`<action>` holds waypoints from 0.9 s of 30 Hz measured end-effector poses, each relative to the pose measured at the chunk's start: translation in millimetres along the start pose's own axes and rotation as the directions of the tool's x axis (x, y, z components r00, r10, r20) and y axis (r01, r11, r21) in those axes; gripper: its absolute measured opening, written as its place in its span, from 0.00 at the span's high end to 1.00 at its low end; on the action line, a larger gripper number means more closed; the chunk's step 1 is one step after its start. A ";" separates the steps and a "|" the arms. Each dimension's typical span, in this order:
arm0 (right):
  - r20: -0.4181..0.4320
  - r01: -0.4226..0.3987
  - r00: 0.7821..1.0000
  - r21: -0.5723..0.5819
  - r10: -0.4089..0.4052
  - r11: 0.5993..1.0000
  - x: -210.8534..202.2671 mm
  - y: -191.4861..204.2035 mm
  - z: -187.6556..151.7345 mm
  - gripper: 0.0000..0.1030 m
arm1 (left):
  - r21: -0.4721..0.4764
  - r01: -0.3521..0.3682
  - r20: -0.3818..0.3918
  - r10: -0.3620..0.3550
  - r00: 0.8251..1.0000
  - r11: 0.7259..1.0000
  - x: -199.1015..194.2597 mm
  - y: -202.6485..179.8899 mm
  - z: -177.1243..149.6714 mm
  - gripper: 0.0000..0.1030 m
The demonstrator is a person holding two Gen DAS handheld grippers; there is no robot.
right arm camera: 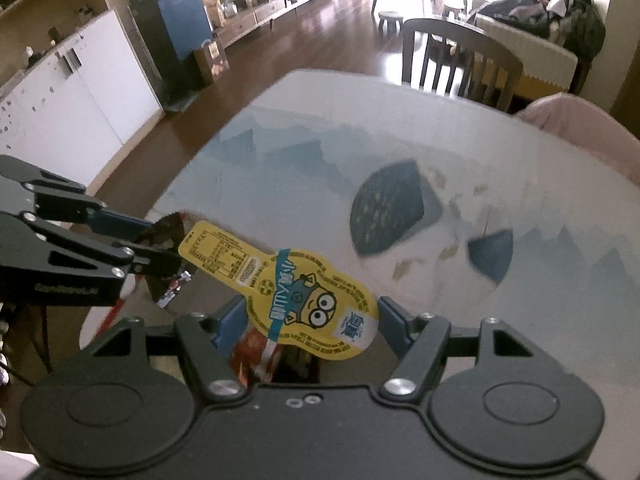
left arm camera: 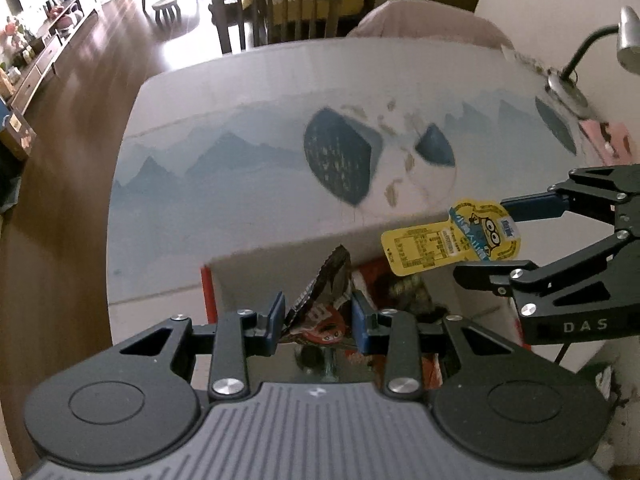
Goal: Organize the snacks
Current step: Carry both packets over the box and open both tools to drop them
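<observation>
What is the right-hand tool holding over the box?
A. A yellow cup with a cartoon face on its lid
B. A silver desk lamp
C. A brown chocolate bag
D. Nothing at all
A: the right tool has its blue fingers on either side of the yellow cartoon-lidded cup, while the brown chocolate bag sits in the left tool.

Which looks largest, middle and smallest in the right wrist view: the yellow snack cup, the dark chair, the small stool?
1. yellow snack cup, held in the right gripper; it is nearest the camera, so it looks larger than it is.
2. dark chair.
3. small stool, far back on the floor.
</observation>
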State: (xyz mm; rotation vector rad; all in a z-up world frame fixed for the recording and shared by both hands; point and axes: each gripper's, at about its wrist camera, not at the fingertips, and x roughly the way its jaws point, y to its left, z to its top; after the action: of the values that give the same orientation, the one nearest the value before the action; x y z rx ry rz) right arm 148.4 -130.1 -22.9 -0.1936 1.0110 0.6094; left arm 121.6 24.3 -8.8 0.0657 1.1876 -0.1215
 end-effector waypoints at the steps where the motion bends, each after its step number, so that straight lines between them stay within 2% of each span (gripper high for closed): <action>1: -0.007 0.001 1.000 0.001 -0.001 1.000 2.3 2.7 -6.4 0.32 | 0.004 -0.005 -0.004 0.005 1.000 1.000 2.5 -0.6 -4.4 0.67; 7: -0.048 0.021 0.999 0.009 -0.021 1.000 22.5 14.9 -34.8 0.32 | -0.007 0.003 -0.052 -0.003 0.999 1.000 24.7 -2.9 -30.6 0.67; 10: -0.071 0.033 0.997 0.005 -0.033 0.999 34.1 19.6 -45.4 0.32 | 0.000 -0.015 -0.075 0.015 0.997 1.000 38.4 -8.2 -43.1 0.67; 12: -0.084 0.040 0.996 0.008 -0.039 0.999 40.0 21.5 -51.4 0.32 | -0.009 0.002 -0.095 -0.003 0.995 1.000 46.6 -10.3 -49.4 0.67; 27: -0.114 0.022 0.993 0.033 -0.018 0.999 53.2 27.2 -66.9 0.32 | -0.030 -0.011 -0.162 0.006 0.987 0.999 87.1 -12.4 -68.9 0.67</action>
State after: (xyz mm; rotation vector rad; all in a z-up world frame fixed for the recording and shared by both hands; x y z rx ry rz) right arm 104.4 -115.5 -99.7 -0.2098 1.1278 0.5675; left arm 88.7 14.8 -115.2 0.0543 1.3516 -0.0912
